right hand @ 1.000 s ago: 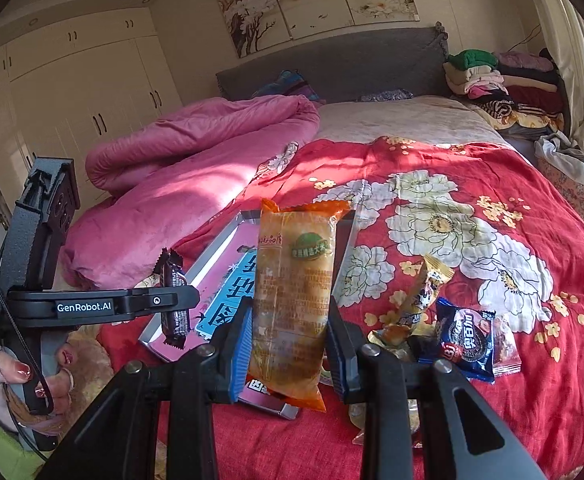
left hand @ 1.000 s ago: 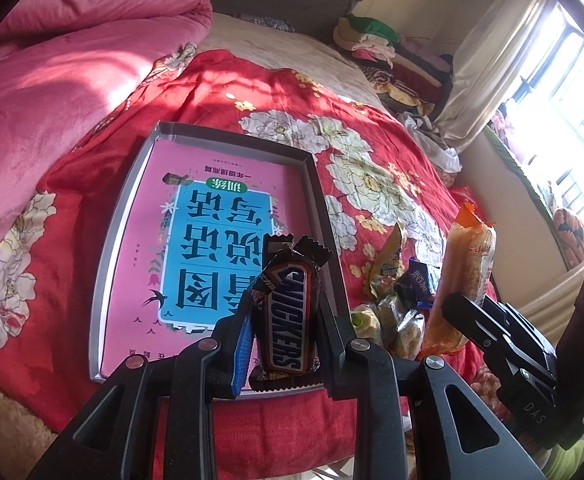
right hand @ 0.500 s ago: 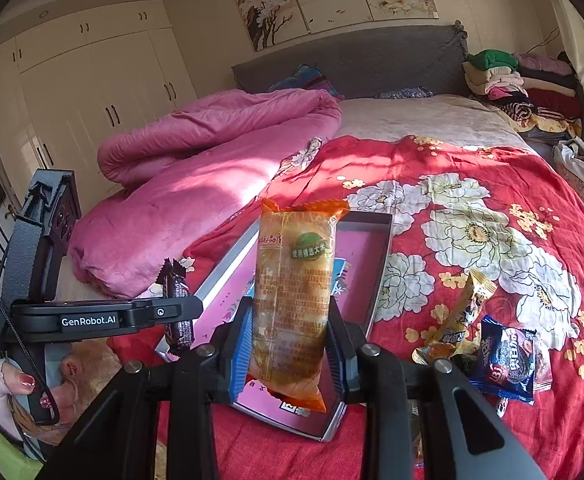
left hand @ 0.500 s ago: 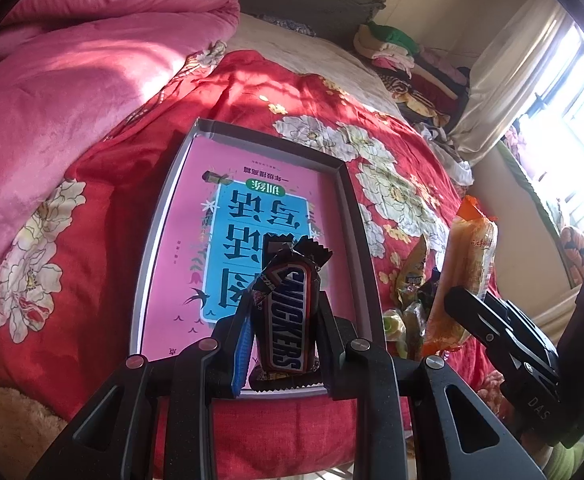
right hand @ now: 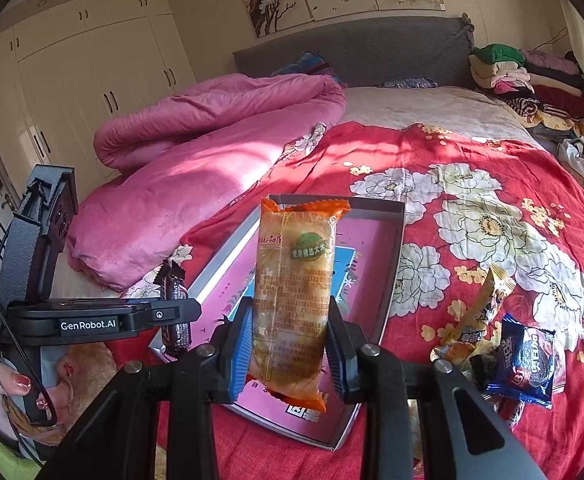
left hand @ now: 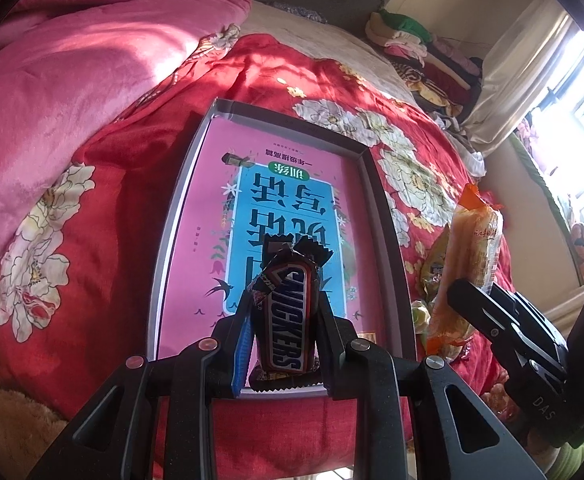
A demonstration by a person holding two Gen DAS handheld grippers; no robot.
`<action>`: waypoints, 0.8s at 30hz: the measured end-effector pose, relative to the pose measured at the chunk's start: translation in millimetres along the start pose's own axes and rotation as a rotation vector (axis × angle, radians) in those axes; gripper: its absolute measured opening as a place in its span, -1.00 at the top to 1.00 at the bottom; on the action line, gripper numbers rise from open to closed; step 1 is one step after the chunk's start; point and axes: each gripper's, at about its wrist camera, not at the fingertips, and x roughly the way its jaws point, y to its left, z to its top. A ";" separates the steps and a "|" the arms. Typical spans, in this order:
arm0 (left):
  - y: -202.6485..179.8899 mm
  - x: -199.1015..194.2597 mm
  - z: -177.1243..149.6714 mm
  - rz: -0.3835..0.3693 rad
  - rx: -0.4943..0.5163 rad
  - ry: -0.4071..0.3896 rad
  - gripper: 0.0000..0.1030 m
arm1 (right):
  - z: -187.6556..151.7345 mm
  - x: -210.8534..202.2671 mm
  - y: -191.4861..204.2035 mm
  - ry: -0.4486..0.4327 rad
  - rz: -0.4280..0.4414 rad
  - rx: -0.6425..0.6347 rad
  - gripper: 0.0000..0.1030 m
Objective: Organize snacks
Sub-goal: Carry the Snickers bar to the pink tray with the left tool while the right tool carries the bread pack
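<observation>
Left gripper (left hand: 284,320) clamps the Snickers (left hand: 290,320) upright above the tray's (left hand: 180,216) near end. Right gripper (right hand: 290,344) grips the orange pack (right hand: 292,284), also upright, over the tray's near right corner; both drop straight down.

Bed (right hand: 419,108) w/ red quilt (right hand: 491,168), tray (left hand: 387,224), snacks (right hand: 491,344).

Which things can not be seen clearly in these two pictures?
- Snack pile: right wrist view, its near part is hidden behind the right tongs' frame.
- Tray near edge: left wrist view, covered by the left tongs and the Snickers.
- Orange packet: right wrist view, small print unreadable.
</observation>
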 end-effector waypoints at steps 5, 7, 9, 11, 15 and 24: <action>4.5 10.3 -1.1 0.009 -0.003 0.036 0.44 | -2.6 7.0 -0.1 0.019 -0.005 0.001 0.35; 5.0 12.9 -1.1 0.008 -0.003 0.045 0.44 | -3.3 9.2 -1.4 0.024 -0.007 0.003 0.35; 4.8 14.0 -1.4 0.010 0.001 0.047 0.44 | -3.9 11.0 -2.2 0.028 -0.011 0.005 0.35; 5.1 15.1 -1.1 0.009 0.004 0.051 0.44 | -4.6 13.1 -3.6 0.033 -0.013 0.009 0.35; 6.3 19.5 -1.3 0.010 0.003 0.065 0.44 | -6.4 17.4 -5.1 0.043 -0.015 0.015 0.35; 9.3 28.2 0.4 0.008 0.006 0.087 0.44 | -11.1 27.7 -4.0 0.076 -0.014 0.012 0.35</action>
